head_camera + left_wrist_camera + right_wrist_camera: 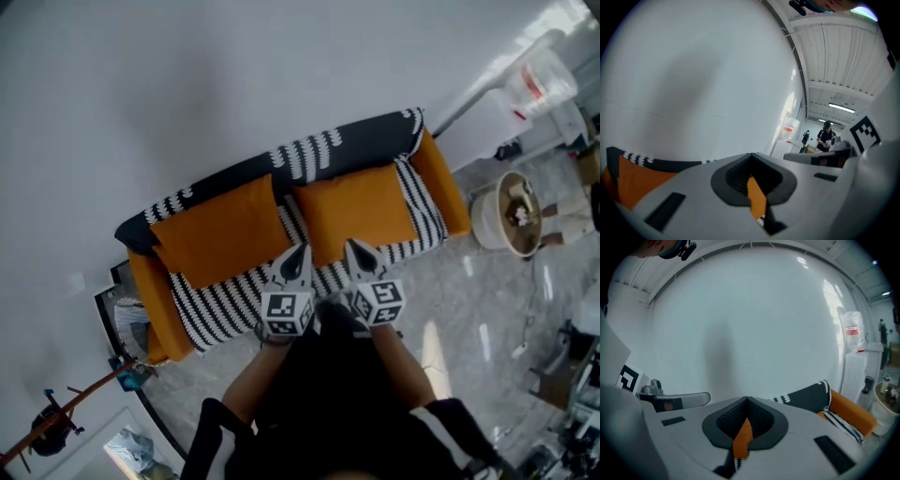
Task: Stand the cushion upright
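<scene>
Two orange cushions, a left one [220, 230] and a right one [356, 211], lean against the dark patterned backrest of a black-and-white striped sofa [211, 314] with orange sides. Both grippers hover in front of the seat edge, pointing at the sofa. My left gripper [298, 249] is shut with nothing held, just before the gap between the cushions. The right gripper [354, 246] is shut and empty too, below the right cushion. In the left gripper view the shut jaws [751, 157] show only an orange sliver behind them. The right gripper view shows its jaws [746, 400] shut the same way.
A white wall rises behind the sofa. A white water dispenser [492, 117] and a round bin [511, 211] stand to its right. A dark side table [122, 319] sits at its left end. A person [826, 136] stands far off in the left gripper view.
</scene>
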`<action>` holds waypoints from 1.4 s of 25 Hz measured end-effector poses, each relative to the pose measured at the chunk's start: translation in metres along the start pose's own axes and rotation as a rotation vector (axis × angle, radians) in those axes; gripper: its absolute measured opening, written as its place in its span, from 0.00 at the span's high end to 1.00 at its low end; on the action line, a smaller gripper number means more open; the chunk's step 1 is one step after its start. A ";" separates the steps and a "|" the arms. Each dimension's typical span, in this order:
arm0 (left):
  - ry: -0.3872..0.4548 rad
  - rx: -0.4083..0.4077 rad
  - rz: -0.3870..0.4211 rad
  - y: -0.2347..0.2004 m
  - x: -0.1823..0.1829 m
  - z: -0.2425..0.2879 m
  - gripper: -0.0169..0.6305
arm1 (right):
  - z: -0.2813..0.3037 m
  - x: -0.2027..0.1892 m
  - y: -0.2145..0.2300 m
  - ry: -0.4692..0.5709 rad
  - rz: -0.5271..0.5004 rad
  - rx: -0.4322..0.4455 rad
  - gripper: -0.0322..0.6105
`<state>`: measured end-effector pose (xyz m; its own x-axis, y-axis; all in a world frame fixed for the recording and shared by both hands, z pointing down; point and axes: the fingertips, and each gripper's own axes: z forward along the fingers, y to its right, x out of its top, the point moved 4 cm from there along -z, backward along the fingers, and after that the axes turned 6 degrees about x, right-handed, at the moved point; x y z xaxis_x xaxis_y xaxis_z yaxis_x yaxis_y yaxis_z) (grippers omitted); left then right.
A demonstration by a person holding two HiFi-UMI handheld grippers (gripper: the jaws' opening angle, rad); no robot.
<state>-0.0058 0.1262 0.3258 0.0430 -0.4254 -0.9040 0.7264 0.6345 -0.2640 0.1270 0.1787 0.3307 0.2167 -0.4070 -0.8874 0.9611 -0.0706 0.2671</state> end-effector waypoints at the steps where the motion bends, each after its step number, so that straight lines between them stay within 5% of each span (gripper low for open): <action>1: -0.002 -0.002 -0.004 0.001 -0.001 0.001 0.98 | -0.002 0.001 0.002 -0.003 -0.003 -0.006 0.96; 11: 0.003 0.014 0.000 0.019 0.001 0.033 0.98 | 0.003 0.016 0.051 0.016 -0.011 -0.006 0.96; 35: -0.039 0.307 -0.086 0.109 0.019 0.204 0.98 | 0.055 0.075 0.263 -0.145 -0.059 0.215 0.95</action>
<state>0.2145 0.0554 0.3482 -0.0055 -0.4970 -0.8678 0.9013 0.3733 -0.2196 0.3863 0.0793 0.3549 0.1201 -0.5218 -0.8446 0.9095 -0.2832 0.3043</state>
